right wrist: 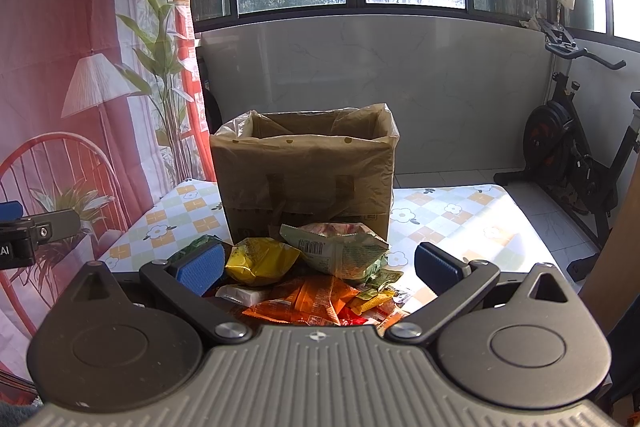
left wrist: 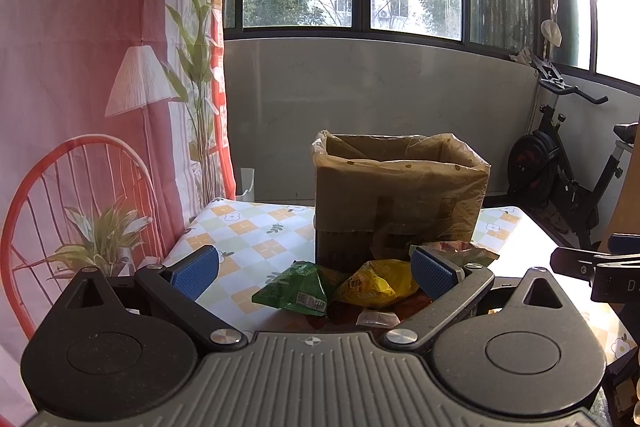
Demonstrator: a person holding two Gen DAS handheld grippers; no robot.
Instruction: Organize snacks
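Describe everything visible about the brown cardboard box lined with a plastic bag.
The brown cardboard box stands upright on the checked floral tablecloth, open at the top. A thin translucent plastic liner is folded over its rim and hangs down the sides. Dark printing shows faintly through. The pile of snack packets lies against its front base.

- Cardboard box (right wrist: 308,183): matt brown, lined with thin glossy plastic film.
- Snack packets (right wrist: 320,279): crinkled, shiny foil-like plastic.
- Surface (right wrist: 472,227): smooth, glossy patterned covering.
- Fingers (right wrist: 200,269): blue textured pads.
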